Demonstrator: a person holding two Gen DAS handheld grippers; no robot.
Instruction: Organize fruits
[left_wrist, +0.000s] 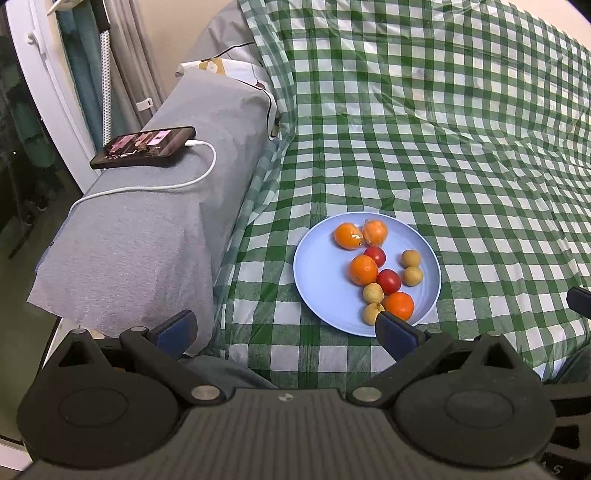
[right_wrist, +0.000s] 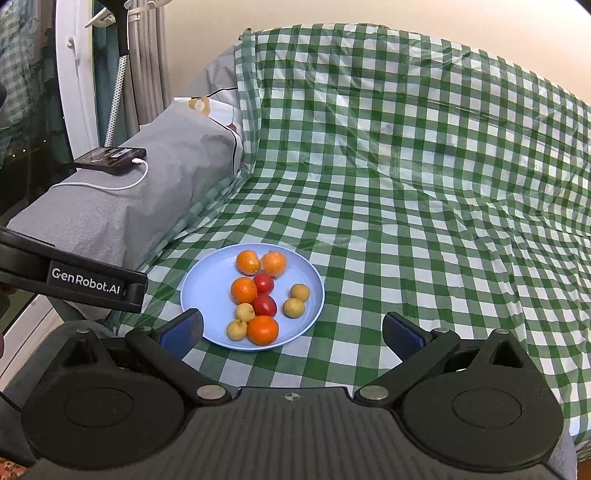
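A light blue plate (left_wrist: 321, 273) sits on the green checked cloth and also shows in the right wrist view (right_wrist: 207, 291). On it lie several oranges (left_wrist: 364, 269) (right_wrist: 243, 290), two red tomatoes (left_wrist: 388, 280) (right_wrist: 264, 305) and several small tan fruits (left_wrist: 412, 276) (right_wrist: 294, 307), all mixed together. My left gripper (left_wrist: 284, 328) is open and empty, just short of the plate's near-left rim. My right gripper (right_wrist: 291, 332) is open and empty, at the plate's near-right rim.
A grey covered armrest (left_wrist: 147, 229) stands left of the plate, with a phone (left_wrist: 144, 146) and white charging cable (left_wrist: 177, 184) on top. The checked cloth (left_wrist: 461, 166) rises at the back. The left gripper body (right_wrist: 74, 280) shows left in the right wrist view.
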